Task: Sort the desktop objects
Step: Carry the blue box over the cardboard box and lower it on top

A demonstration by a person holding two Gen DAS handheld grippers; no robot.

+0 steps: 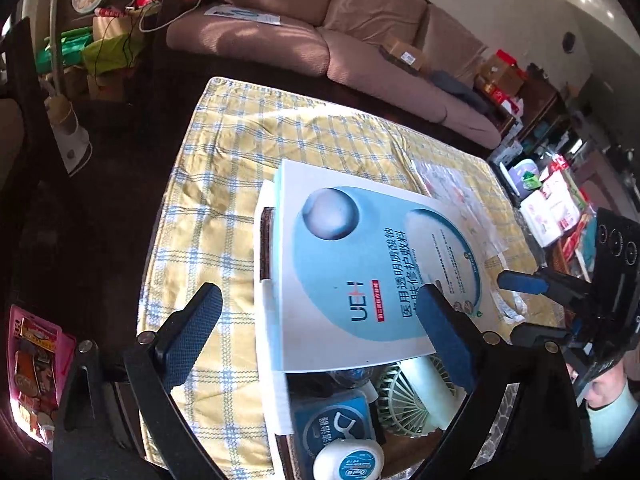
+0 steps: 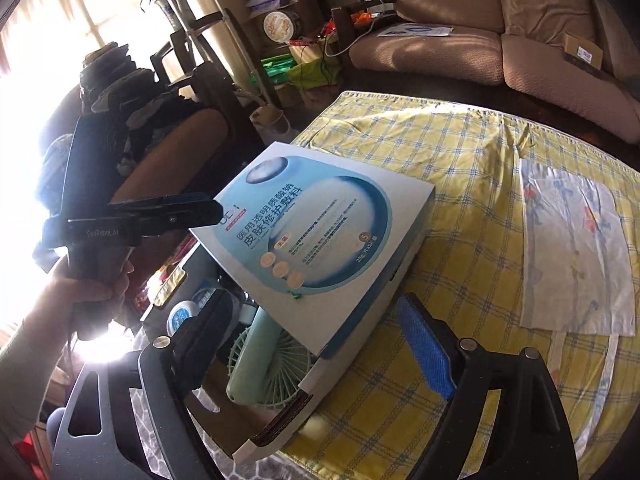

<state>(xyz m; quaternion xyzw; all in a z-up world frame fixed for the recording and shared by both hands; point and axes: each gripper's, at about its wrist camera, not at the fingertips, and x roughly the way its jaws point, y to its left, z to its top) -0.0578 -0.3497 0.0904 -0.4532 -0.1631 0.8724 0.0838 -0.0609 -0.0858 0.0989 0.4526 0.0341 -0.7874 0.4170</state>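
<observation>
A white storage box [image 1: 267, 320] [image 2: 352, 340] sits on the yellow checked tablecloth [image 1: 224, 168] [image 2: 472, 152]. A flat blue and white face-mask box [image 1: 368, 264] [image 2: 320, 220] lies tilted across its top. Inside the storage box are a pale green hand fan [image 1: 408, 396] [image 2: 272, 356], a blue floss pack [image 1: 336, 424] and a round white floss case [image 1: 348, 462] [image 2: 182, 316]. My left gripper [image 1: 320, 320] is open, its fingers either side of the mask box's near edge. My right gripper [image 2: 316, 328] is open around the box's near corner and shows in the left wrist view [image 1: 520, 304].
A floral plastic bag [image 2: 576, 248] [image 1: 460, 192] lies flat on the cloth to the right. A brown sofa [image 1: 320, 28] [image 2: 500, 32] stands behind the table. Cluttered shelves [image 1: 560, 200] and a dark chair [image 2: 180, 128] stand at the sides.
</observation>
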